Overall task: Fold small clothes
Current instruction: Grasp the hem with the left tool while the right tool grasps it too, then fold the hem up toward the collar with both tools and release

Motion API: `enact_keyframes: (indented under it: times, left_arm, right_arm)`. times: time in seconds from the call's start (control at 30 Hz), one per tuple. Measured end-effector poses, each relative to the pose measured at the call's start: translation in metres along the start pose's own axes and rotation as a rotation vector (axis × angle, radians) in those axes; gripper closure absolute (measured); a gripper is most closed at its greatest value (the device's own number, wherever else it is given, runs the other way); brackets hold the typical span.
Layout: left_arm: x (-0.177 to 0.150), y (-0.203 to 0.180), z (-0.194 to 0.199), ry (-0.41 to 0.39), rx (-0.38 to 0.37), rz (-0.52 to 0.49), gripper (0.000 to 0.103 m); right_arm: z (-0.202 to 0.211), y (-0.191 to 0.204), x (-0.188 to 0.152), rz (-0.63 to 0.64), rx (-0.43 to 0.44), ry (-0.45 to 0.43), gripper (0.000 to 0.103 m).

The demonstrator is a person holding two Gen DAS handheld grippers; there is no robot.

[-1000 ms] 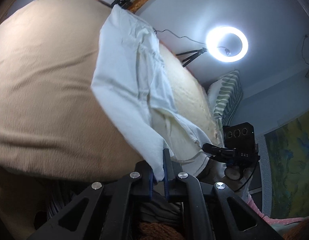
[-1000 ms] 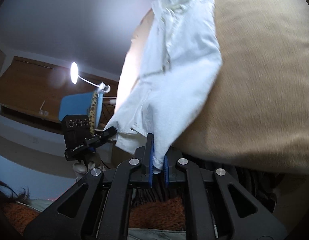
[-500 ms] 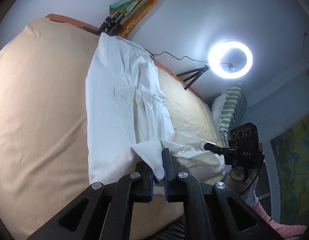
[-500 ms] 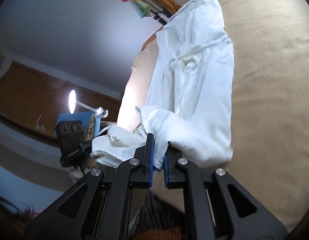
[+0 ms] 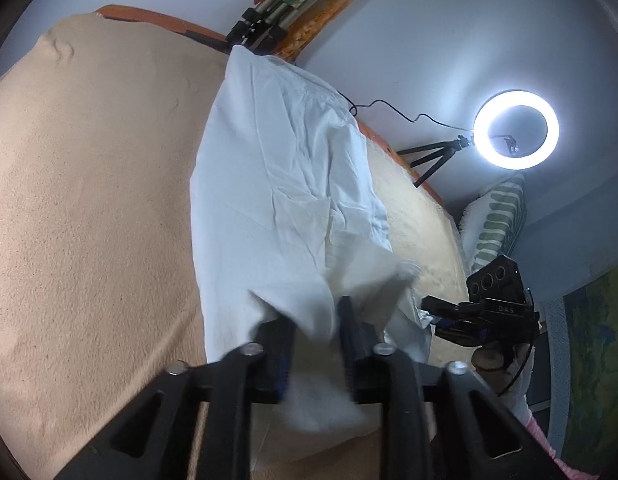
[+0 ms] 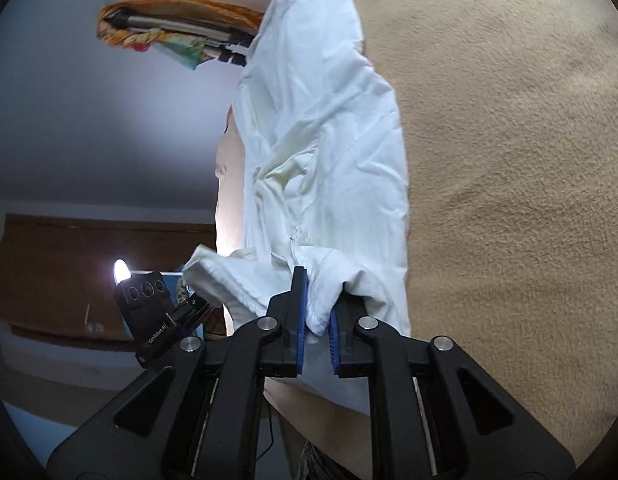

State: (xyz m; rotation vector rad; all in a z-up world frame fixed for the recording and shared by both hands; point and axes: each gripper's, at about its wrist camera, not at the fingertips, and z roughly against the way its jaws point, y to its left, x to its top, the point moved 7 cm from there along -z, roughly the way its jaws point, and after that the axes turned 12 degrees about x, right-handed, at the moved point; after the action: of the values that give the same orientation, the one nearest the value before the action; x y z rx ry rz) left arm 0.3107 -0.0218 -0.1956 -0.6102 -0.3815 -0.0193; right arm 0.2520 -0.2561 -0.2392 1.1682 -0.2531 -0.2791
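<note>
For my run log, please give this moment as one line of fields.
step: releasing fold | left gripper: opening, white garment between jaws | right gripper: opening, cloth between jaws | surface: beige blanket

Illumination is supplied chiefly by a circular white ring light on a black tripod (image 5: pixel 516 129), blown out to glare. A small bright lamp (image 6: pixel 120 271) flares in the right wrist view. Room corners are dim. Motion blur is noted at the crumpled white cotton garment (image 5: pixel 293 216) near the lens. Strong fisheye curvature and black vignetting are recorded at all edges.

Black gripper (image 6: pixel 315 312) – blue pads (image 6: pixel 300 328), silver screws
</note>
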Motion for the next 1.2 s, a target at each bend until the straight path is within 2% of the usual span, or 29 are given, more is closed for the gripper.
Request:
enact_keyframes:
  times: [0.03,0.07,0.1,0.17,0.3,0.43,0.47,0.53,0.6,0.63,0.67,0.7,0.77,0.8,0.83,0.87,0.93,1.03,1.13,1.2]
  left_arm:
    - [0.003,0.002,0.001,-0.012,0.002,0.017,0.059]
    - [0.007,0.004,0.004,-0.028,-0.002,0.031,0.054]
    - [0.010,0.004,0.008,-0.042,-0.018,0.039,0.053]
    - [0.015,0.004,0.020,-0.078,-0.043,0.042,0.053]
    - [0.003,0.011,0.035,-0.126,0.031,-0.049,0.052]
    - [-0.015,0.027,0.017,-0.074,0.100,-0.058,0.054]
    - [-0.018,0.029,0.013,-0.064,0.108,-0.054,0.057]
    - [-0.021,0.028,0.008,-0.056,0.088,-0.052,0.068]
    - [-0.023,0.021,0.007,-0.061,0.084,-0.087,0.076]
    - [-0.024,0.017,0.006,-0.065,0.093,-0.115,0.080]
    - [-0.026,0.015,0.006,-0.068,0.104,-0.133,0.091]
    - [-0.027,0.014,0.006,-0.068,0.110,-0.145,0.097]
    - [-0.027,0.015,0.011,-0.080,0.095,-0.139,0.099]
    - [-0.026,0.015,0.013,-0.086,0.084,-0.136,0.100]
    - [-0.026,0.017,0.014,-0.088,0.077,-0.134,0.100]
    - [-0.025,0.019,0.013,-0.086,0.076,-0.131,0.100]
    - [-0.022,0.028,0.008,-0.080,0.078,-0.109,0.101]
    - [-0.019,0.034,0.004,-0.079,0.082,-0.087,0.100]
    - [-0.017,0.034,0.006,-0.086,0.103,-0.100,0.094]
    - [-0.016,0.032,0.010,-0.092,0.126,-0.115,0.082]
  right_arm:
    - [0.002,0.002,0.002,0.000,0.012,-0.004,0.072]
    - [0.006,0.007,0.003,0.007,0.032,-0.014,0.055]
    - [0.010,0.012,0.003,0.021,0.060,-0.023,0.046]
    - [0.022,0.027,0.001,0.070,0.101,-0.037,0.045]
    - [0.040,0.043,-0.013,0.251,-0.044,-0.086,0.045]
    - [0.027,0.027,-0.018,0.332,-0.212,-0.058,0.045]
    - [0.021,0.023,-0.016,0.338,-0.240,-0.052,0.045]
    - [0.009,0.018,-0.013,0.362,-0.282,-0.039,0.052]
    - [-0.002,0.020,-0.009,0.409,-0.334,-0.031,0.064]
    - [-0.006,0.024,-0.008,0.444,-0.361,-0.026,0.066]
    - [-0.009,0.027,-0.010,0.480,-0.367,-0.009,0.082]
    - [-0.013,0.031,-0.012,0.496,-0.351,0.016,0.093]
    - [-0.009,0.048,-0.014,0.493,-0.204,0.022,0.093]
    - [-0.002,0.056,-0.012,0.487,-0.083,0.011,0.093]
    - [0.004,0.059,-0.008,0.488,-0.006,-0.008,0.094]
    - [0.009,0.054,-0.001,0.463,0.054,-0.027,0.094]
    - [0.008,0.027,0.016,0.336,0.128,-0.031,0.094]
    - [0.003,-0.010,0.025,0.264,0.048,-0.026,0.094]
    - [0.005,-0.013,0.022,0.320,-0.075,-0.005,0.094]
    - [0.010,-0.006,0.022,0.352,-0.169,-0.007,0.088]
